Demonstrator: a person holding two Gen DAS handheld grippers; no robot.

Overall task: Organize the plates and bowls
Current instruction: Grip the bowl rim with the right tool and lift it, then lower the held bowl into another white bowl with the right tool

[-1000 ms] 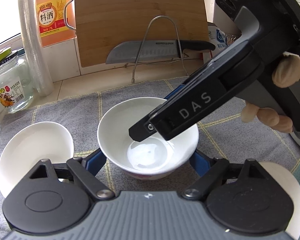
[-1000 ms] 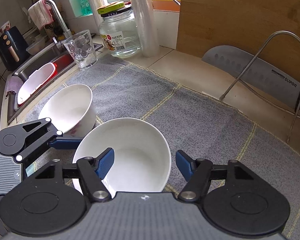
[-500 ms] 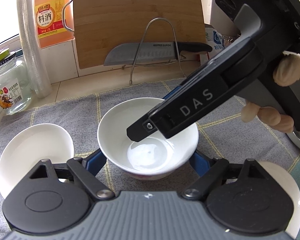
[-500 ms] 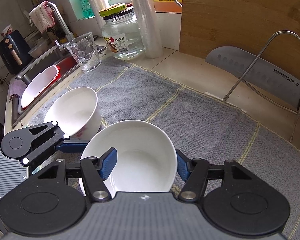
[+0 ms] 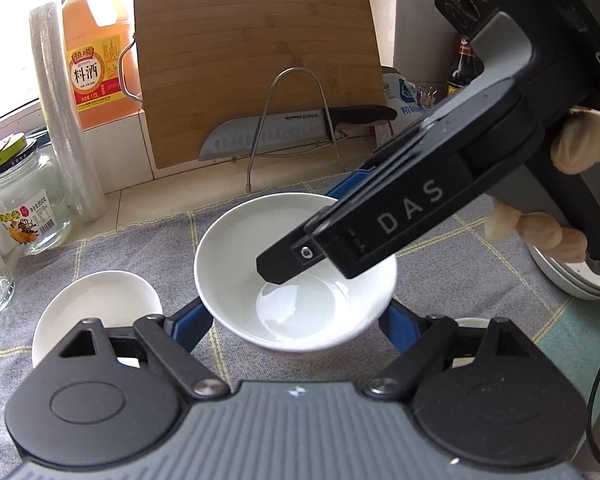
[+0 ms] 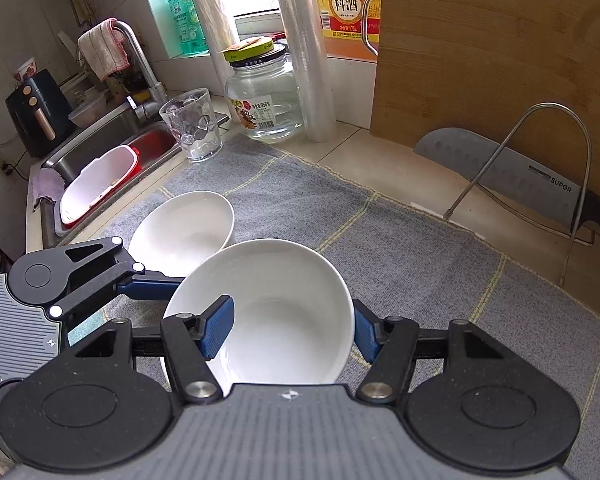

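A white bowl (image 5: 236,264) hangs a little above the grey mat (image 5: 480,280). My left gripper (image 5: 296,320) is shut on it, one blue finger on each outer side. My right gripper (image 5: 304,232) reaches in from the right. In the right wrist view my right gripper (image 6: 290,320) is shut on this bowl (image 6: 292,280), its left finger inside and its right finger outside the rim. A left gripper finger (image 6: 152,280) touches the bowl's left side. A second white bowl (image 5: 96,308) (image 6: 180,232) rests on the mat.
A stack of plates (image 5: 572,280) sits at the right edge. Behind the mat stand a cutting board (image 5: 256,68), a knife (image 5: 268,136) on a wire rack, a glass jar (image 6: 264,96), a tumbler (image 6: 192,124) and an orange bottle (image 5: 96,60). The sink (image 6: 100,152) lies to the left.
The right gripper's jaws closed onto the bowl's wall. Both grippers then rose together with the bowl, and the mat and second bowl dropped away below.
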